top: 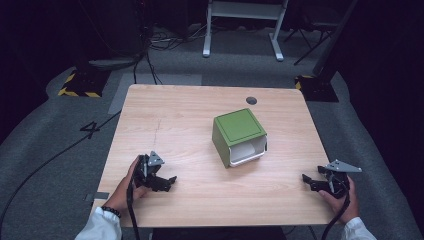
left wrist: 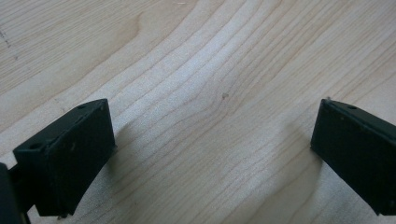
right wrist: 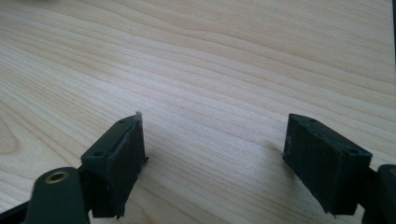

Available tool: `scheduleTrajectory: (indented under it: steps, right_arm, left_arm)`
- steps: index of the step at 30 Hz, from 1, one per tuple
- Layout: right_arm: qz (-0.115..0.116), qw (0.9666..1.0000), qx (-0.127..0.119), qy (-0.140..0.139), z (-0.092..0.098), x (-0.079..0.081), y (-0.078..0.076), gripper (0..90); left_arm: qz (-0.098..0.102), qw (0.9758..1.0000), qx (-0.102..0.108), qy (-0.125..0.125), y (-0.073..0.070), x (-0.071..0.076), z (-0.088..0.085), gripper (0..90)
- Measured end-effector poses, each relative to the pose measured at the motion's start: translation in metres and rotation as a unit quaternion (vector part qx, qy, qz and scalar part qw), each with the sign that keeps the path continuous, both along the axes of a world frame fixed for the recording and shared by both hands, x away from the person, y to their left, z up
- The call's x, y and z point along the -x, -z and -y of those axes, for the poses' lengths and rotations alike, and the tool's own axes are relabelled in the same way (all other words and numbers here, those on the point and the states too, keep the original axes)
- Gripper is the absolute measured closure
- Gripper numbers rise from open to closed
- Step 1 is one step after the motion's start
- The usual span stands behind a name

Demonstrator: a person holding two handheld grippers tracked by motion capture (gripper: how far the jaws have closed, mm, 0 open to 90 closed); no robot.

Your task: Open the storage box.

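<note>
Left gripper (top: 170, 181), right gripper (top: 306, 180): jaws apart, empty, low over bench (top: 190, 107). Green box (top: 238, 136) ahead, between them. Advise: approach level, square to box sides.

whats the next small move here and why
Probably bring the right gripper forward toward the green box. Both grippers rest near the table's front edge with jaws open and empty, and the box's white drawer front faces that side.
</note>
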State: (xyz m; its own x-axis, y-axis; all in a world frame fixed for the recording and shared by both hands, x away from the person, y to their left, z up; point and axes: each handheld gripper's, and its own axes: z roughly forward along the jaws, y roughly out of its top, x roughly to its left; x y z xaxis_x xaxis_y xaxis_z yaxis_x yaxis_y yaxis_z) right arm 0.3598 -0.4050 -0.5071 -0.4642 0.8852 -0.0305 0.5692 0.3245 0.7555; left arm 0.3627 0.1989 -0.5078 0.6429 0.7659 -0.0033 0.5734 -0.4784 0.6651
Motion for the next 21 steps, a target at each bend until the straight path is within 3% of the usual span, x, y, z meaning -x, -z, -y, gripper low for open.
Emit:
scheduleTrajectory:
  steps: [12,21]
  right_arm:
    - [-0.007,1.0000,-0.006,0.000,0.001,-0.002,0.000,19.9]
    - [-0.001,1.0000,0.001,-0.006,-0.001,-0.004,0.000,19.9]
  left_arm:
    - [-0.001,0.9988,0.002,0.048,0.000,0.004,-0.010,0.0]
    - [-0.002,0.9986,0.005,0.052,0.001,0.005,-0.012,0.1]
